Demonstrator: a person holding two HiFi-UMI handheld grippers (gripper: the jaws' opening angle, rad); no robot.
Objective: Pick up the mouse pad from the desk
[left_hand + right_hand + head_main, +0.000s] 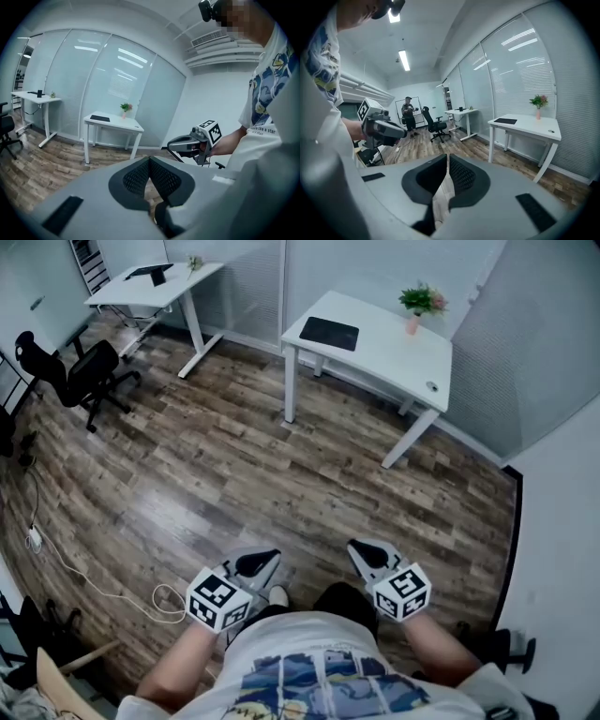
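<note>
The black mouse pad [328,333] lies flat on the far left part of the white desk [384,354], across the wooden floor from me. It also shows in the left gripper view as the mouse pad [100,118] and in the right gripper view as the mouse pad [505,121]. My left gripper [272,559] and right gripper [356,547] are held close to my body, far from the desk. Both point forward and slightly down. The left gripper [150,159] has its jaws together with nothing between them, and so does the right gripper [446,157].
A potted plant [419,301] and a small mouse [431,386] also sit on the desk. A second desk [155,287] and a black office chair [80,371] stand at the far left. A white cable [94,587] lies on the floor at the left. A person [408,112] stands far back.
</note>
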